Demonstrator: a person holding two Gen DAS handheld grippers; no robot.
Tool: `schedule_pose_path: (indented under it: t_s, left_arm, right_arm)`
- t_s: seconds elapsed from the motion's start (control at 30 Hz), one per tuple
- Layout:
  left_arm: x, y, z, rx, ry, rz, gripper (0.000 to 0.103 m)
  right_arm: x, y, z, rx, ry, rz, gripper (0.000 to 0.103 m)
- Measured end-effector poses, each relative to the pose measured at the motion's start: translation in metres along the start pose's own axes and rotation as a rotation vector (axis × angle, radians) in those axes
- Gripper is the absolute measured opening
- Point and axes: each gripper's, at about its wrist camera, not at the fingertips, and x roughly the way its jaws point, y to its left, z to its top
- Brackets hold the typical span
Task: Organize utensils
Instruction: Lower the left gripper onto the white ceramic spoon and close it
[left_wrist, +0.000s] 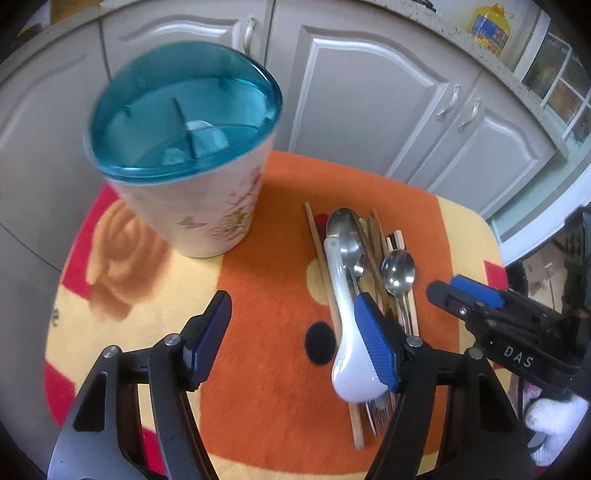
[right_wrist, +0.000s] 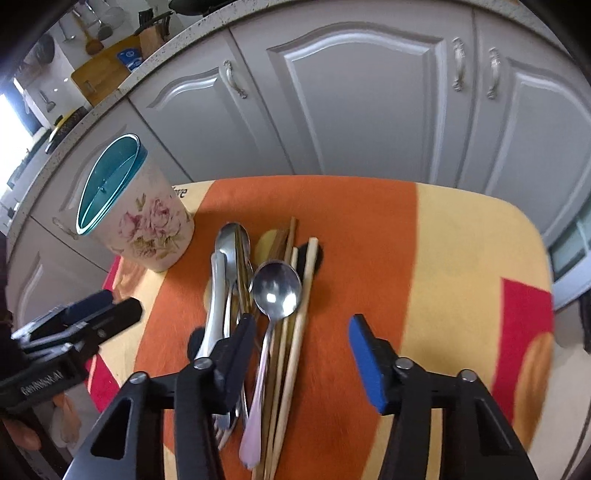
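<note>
Both claws hang low over the orange and yellow mat (left_wrist: 266, 229), side by side, fingers pointing toward the grey cabinet doors (left_wrist: 373, 103).

The left gripper (left_wrist: 295, 332) is spread wide with nothing between its pads. Its right finger (left_wrist: 376, 343) sits above the white ceramic spoon (left_wrist: 343, 317), covering part of the handle; whether it touches, I cannot tell. Ahead and to the left of this claw stands the floral utensil holder (left_wrist: 195, 206) with its teal divided insert (left_wrist: 181, 110), upright on the mat, well apart from the fingers.

The right gripper (right_wrist: 303, 350) is also wide open, empty, tilted down over the pile of utensils. Its left finger (right_wrist: 238, 354) overlaps the edge of that pile. Between the two fingers, toward the left one, lies a small steel spoon (right_wrist: 275, 295), bowl up, handle running back under the claw. Just beside it lie wooden chopsticks (right_wrist: 301, 332), and to the left a larger steel spoon (right_wrist: 232, 240). Fork tines (right_wrist: 225, 428) peek out under the left finger.

From the left camera the right claw shows just to the right of the heap.
</note>
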Motion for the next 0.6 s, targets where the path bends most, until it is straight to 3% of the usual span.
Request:
schedule_pose_path:
  t_s: [0.1,0.43,0.53,0.6]
  left_arm:
    - [0.016,-0.005,0.006,0.001,0.021,-0.01,0.058]
    - [0.052,-0.018,0.023,0.01,0.055,-0.015,0.054]
    - [0.062,-0.022,0.026,0.027,0.081,-0.018,0.039]
    - [0.066,-0.022,0.028,0.027,0.088,-0.019,0.039]
  right_arm:
    - [0.013,-0.004,0.008,-0.018,0.009,0.016,0.049]
    - [0.033,-0.01,0.022,-0.078,0.039,0.102,0.048]
    - [0.037,-0.009,0.023,-0.103,0.051,0.127,0.042]
    - [0.04,-0.008,0.024,-0.118,0.048,0.135,0.035]
